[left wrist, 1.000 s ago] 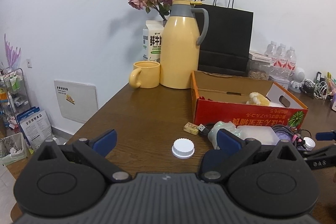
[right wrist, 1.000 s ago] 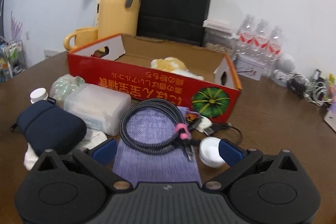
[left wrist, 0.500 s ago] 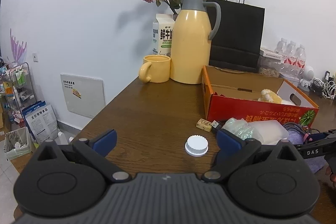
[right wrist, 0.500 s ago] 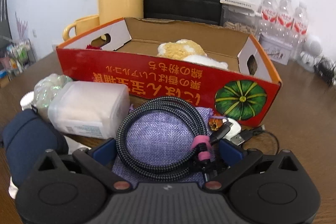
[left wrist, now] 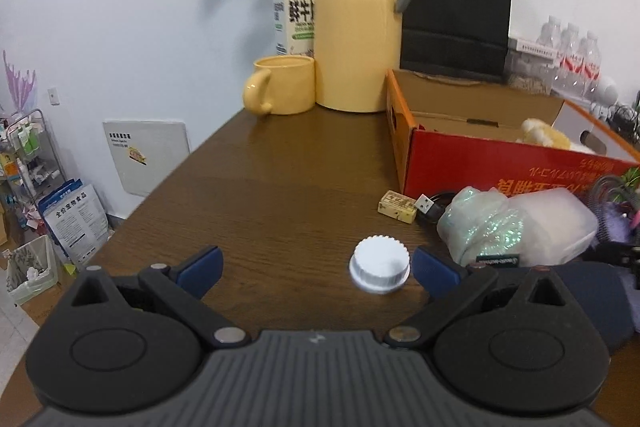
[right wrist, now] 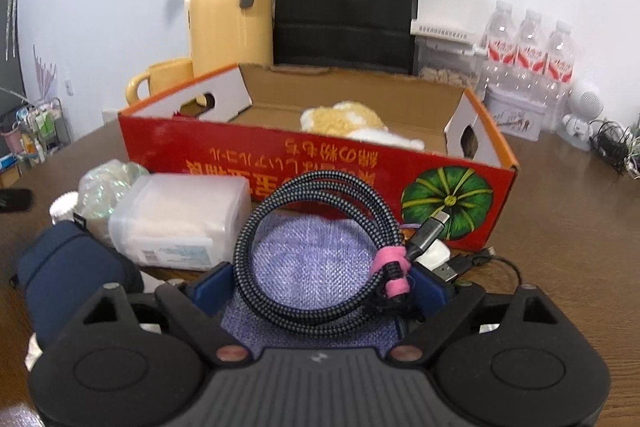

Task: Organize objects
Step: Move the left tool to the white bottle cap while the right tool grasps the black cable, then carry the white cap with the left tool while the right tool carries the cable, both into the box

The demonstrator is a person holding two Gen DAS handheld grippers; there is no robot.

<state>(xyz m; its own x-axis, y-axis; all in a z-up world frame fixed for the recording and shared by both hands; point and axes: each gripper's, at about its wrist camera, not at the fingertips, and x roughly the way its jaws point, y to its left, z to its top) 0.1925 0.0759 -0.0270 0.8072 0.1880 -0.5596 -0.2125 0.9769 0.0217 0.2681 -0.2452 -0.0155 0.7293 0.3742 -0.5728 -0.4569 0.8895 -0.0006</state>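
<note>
A red cardboard box (right wrist: 320, 163) lies open on the brown table with a yellow-white plush (right wrist: 352, 123) inside. My right gripper (right wrist: 320, 287) is shut on a coiled braided cable (right wrist: 316, 259) with a pink tie, lifted with a purple woven pouch (right wrist: 316, 267) behind it. My left gripper (left wrist: 316, 267) is open low over the table, and a white bottle cap (left wrist: 379, 269) sits just inside its right finger. The box also shows in the left wrist view (left wrist: 500, 167).
Beside the box lie a clear plastic container (right wrist: 180, 219), a glittery bag (left wrist: 484, 227), a navy pouch (right wrist: 68, 267), a yellow eraser-like block (left wrist: 398, 206) and a USB plug. A yellow thermos (left wrist: 356, 27), mug (left wrist: 284, 85), milk carton, black bag and water bottles (right wrist: 524, 55) stand behind.
My right gripper moved forward around the coiled cable, closed on it and lifted it. My left gripper moved forward and lower toward the white cap.
</note>
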